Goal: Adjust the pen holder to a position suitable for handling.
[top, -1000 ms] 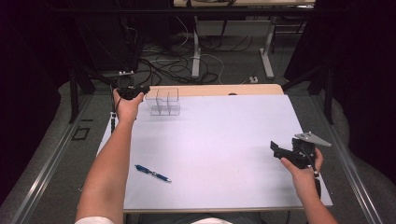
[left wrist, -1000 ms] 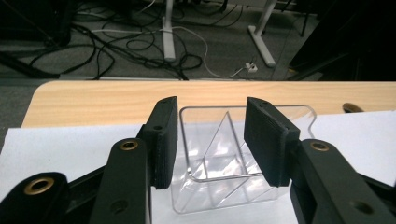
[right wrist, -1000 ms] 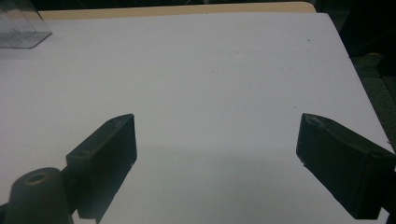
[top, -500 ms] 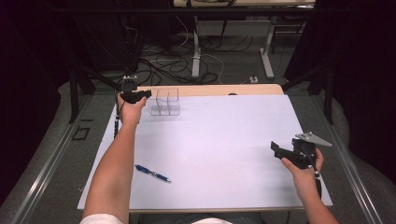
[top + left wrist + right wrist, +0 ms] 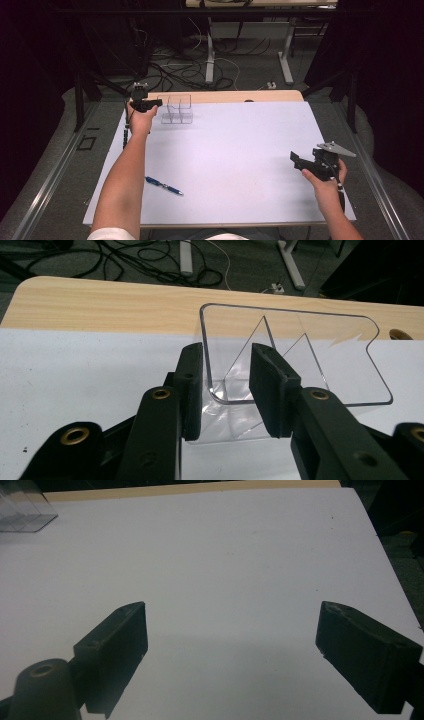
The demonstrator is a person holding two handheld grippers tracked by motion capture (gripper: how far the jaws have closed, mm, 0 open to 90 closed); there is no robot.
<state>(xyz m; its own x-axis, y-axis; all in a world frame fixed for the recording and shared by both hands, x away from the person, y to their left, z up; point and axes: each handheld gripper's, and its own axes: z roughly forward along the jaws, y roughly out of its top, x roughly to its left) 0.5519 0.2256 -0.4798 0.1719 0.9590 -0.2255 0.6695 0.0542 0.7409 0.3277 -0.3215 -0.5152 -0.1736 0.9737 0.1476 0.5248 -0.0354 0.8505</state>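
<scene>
So the worktop [image 5: 240, 165] is mostly bare white sheet, with a strip of wood showing along the far edge. The clear acrylic organizer [image 5: 176, 109] sits at the far left corner of that sheet, right where white meets wood.

What's changed over the last second: the left gripper [image 5: 156, 102] has slid in from beside the organizer to right at its near-left wall. In the left gripper view its fingers [image 5: 192, 385] are partly open and straddle that wall's corner, one outside, one inside, not yet pinching it. I'd say a grab on the organizer is about to happen.

The right gripper [image 5: 296, 159] hasn't budged, hovering at the near right, fingers [image 5: 120, 635] spread wide over bare sheet, holding nothing.

The blue pen [image 5: 164, 185] lies untouched near the left forearm.
</scene>
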